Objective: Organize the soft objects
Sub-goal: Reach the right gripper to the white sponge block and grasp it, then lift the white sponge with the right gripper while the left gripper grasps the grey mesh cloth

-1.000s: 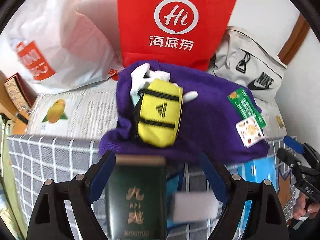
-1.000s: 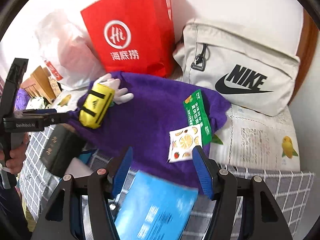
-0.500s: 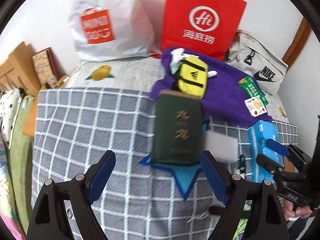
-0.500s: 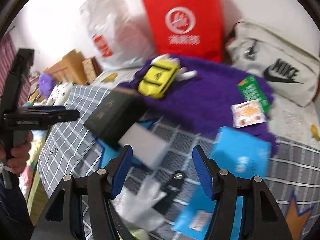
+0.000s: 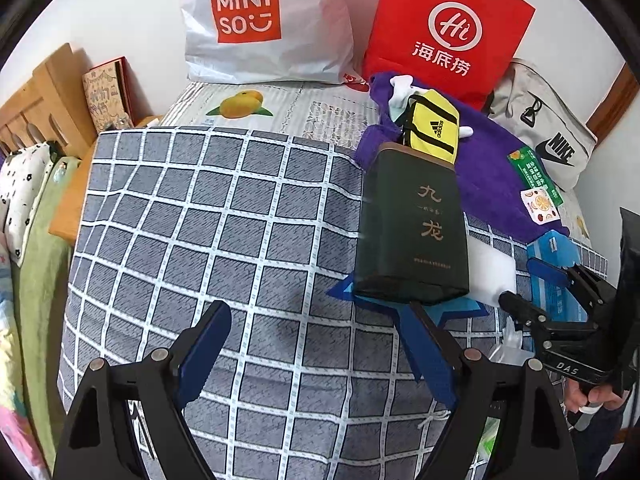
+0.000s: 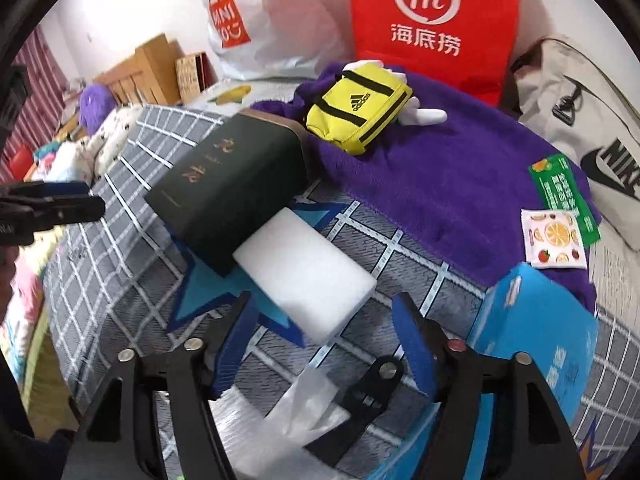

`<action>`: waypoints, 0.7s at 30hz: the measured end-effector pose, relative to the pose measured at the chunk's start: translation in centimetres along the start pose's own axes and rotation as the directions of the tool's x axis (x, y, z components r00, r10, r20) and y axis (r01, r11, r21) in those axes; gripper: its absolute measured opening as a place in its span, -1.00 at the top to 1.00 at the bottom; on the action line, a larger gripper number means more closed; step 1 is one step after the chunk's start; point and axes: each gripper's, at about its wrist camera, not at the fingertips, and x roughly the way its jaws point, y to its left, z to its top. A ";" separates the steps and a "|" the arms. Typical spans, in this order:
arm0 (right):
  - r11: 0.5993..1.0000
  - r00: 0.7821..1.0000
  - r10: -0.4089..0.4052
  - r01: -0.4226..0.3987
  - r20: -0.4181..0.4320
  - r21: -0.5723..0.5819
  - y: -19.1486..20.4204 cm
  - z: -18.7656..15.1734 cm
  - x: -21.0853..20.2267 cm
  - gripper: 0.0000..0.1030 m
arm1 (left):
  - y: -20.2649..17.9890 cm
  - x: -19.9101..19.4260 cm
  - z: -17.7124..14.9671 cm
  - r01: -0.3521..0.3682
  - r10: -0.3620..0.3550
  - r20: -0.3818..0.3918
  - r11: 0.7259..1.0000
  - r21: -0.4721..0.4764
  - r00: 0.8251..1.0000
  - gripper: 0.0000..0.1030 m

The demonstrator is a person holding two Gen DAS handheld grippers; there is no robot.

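A purple plush blanket (image 5: 492,172) (image 6: 432,176) lies on the bed with a yellow adidas pouch (image 5: 432,128) (image 6: 358,110) and a white soft toy (image 6: 424,114) on it. A white foam block (image 6: 304,276) (image 5: 490,270) lies beside a dark green box (image 5: 412,236) (image 6: 232,184). My left gripper (image 5: 320,332) is open and empty above the checked cover, left of the box. My right gripper (image 6: 324,320) is open and empty, just in front of the foam block; it also shows in the left wrist view (image 5: 532,292).
A white MINISO bag (image 5: 260,20), a red paper bag (image 5: 448,32) and a grey Nike bag (image 5: 548,132) stand along the wall. Snack packets (image 6: 560,216) lie on the blanket. A blue package (image 6: 540,332), a clear plastic bag (image 6: 304,408) and a black clip (image 6: 372,384) lie near my right gripper.
Both grippers have pulled back from the blanket toward the near side of the bed. The left has swung left over the checked cover; the right now faces the foam block.
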 end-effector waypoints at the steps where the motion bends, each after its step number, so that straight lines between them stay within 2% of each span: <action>1: 1.000 1.000 -0.005 0.004 -0.010 -0.013 0.1 0.2 0.4 -0.42 | 0.0 0.2 0.2 0.004 -0.004 -0.001 1.000 0.002 1.000 -0.67; 6: 0.997 0.999 -0.005 0.001 -0.051 -0.072 0.8 1.1 2.0 -0.43 | 0.0 0.9 0.8 0.021 -0.021 -0.009 1.000 0.009 1.000 -0.67; 11: 0.993 0.997 0.014 -0.023 -0.074 -0.113 1.8 2.1 3.2 -0.53 | 0.4 1.6 0.8 0.022 -0.022 -0.021 1.000 0.006 1.000 -0.67; 14: 0.990 0.997 -0.011 0.001 -0.070 -0.140 2.5 2.2 3.4 -0.52 | 0.7 1.7 0.6 0.022 -0.022 -0.027 1.000 -0.002 0.999 -0.67; 16: 0.990 0.998 0.006 -0.014 -0.060 -0.139 2.7 2.1 3.2 -0.27 | 1.0 1.6 0.4 0.021 -0.022 -0.027 1.000 -0.006 0.999 -0.67; 21: 0.993 1.000 0.003 -0.006 -0.024 -0.119 2.6 1.4 1.4 -0.23 | 1.1 0.9 -0.2 0.021 -0.021 -0.022 1.000 -0.012 1.000 -0.67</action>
